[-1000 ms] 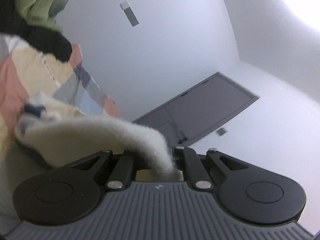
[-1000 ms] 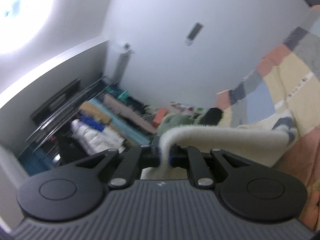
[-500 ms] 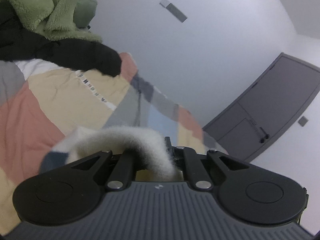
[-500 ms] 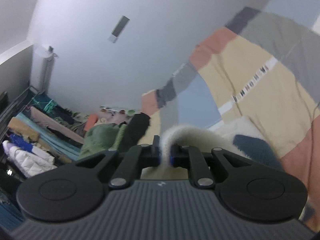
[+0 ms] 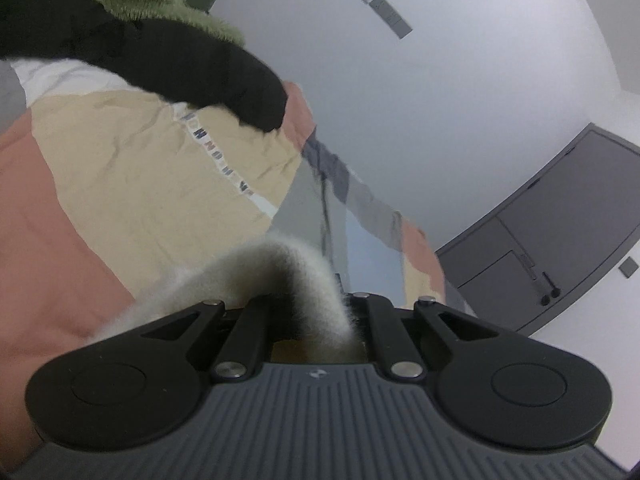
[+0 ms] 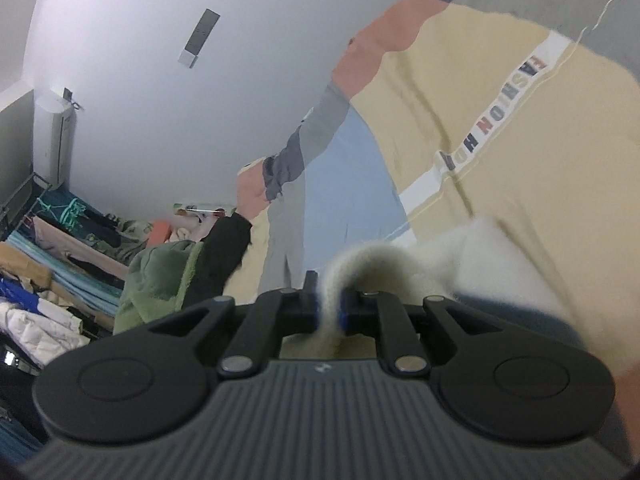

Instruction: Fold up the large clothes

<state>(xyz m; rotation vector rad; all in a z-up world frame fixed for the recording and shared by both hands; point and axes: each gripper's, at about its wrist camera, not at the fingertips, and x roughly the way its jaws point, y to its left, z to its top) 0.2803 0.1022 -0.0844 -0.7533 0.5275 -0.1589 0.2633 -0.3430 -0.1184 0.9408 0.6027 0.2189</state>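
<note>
A: Jaws? Left gripper (image 5: 352, 312) and right gripper (image 6: 329, 312) — both clamped tight on the cream fleece garment (image 5: 280, 276).
B: Garment drapes onto the patchwork bedspread (image 5: 132, 184); black and green clothes (image 6: 176, 272) beyond — far edge

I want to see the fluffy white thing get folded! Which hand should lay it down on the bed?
Neither alone, probably both together. The left gripper and the right gripper are each shut on an edge of the fluffy white garment, just above the patchwork bedspread. Dropping one side would likely skew the fold.
</note>
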